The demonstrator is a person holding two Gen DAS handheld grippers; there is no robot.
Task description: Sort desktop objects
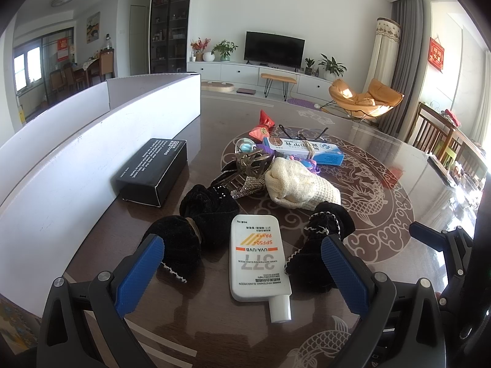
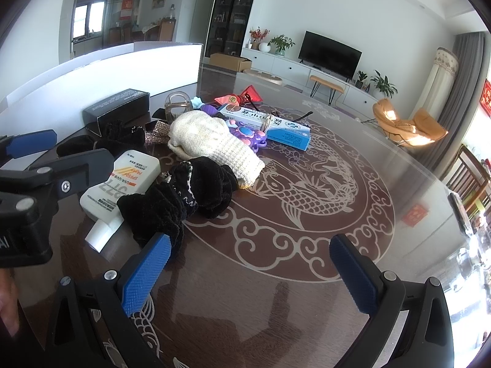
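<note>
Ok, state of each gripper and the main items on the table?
Left gripper: open, straddling the sunscreen.
Right gripper: open, holding nothing.
White flat sunscreen bottle: lying flat, cap on.
Black cardboard box: closed, lying on its side.
Blue-and-white toothpaste carton: lying flat.
</note>
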